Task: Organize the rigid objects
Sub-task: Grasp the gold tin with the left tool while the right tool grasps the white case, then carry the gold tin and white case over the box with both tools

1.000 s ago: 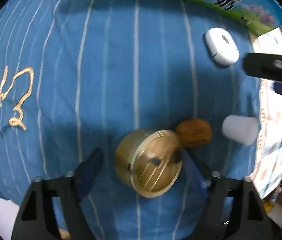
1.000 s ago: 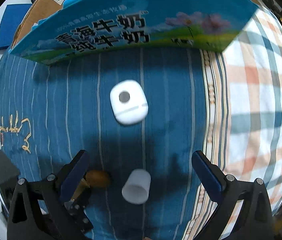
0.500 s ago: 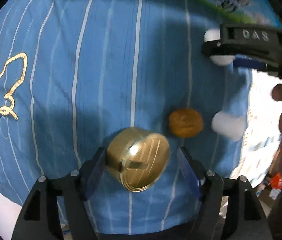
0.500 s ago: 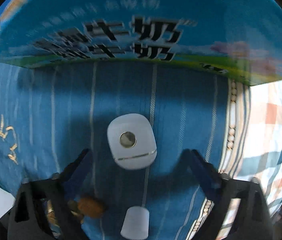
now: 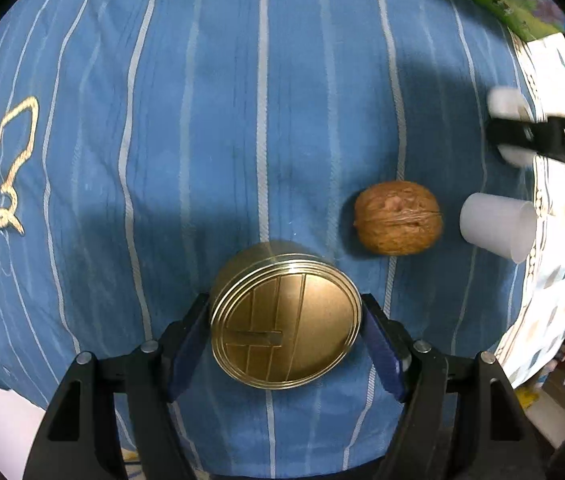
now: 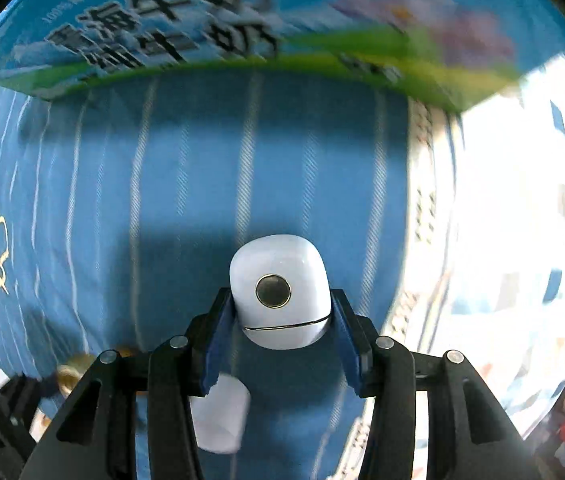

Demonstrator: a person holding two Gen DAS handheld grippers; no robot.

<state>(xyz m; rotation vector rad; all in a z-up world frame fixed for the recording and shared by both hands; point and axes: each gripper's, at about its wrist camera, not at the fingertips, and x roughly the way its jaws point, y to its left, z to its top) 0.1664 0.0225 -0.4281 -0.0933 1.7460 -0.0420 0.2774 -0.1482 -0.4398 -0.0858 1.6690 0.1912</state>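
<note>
My left gripper (image 5: pixel 284 334) is shut on a round gold tin (image 5: pixel 285 316), its blue pads against both sides, over the blue striped cloth (image 5: pixel 202 120). A brown walnut (image 5: pixel 398 218) lies just right of the tin, and a small white cup (image 5: pixel 496 226) lies on its side further right. My right gripper (image 6: pixel 280 334) is shut on a white rounded earbud case (image 6: pixel 280 300) with a round metal button. In the left wrist view the case (image 5: pixel 506 104) shows at the far right behind the right gripper's black finger.
A blue and green milk carton (image 6: pixel 242 28) stands along the far edge of the cloth. A checked cloth (image 6: pixel 522 220) lies to the right. The white cup (image 6: pixel 220 416) sits below the right gripper. Gold embroidery (image 5: pixel 10 160) marks the cloth's left side.
My left gripper closed on the gold tin, which tipped lid-up toward the camera. My right gripper moved forward over the white case and closed on it.
</note>
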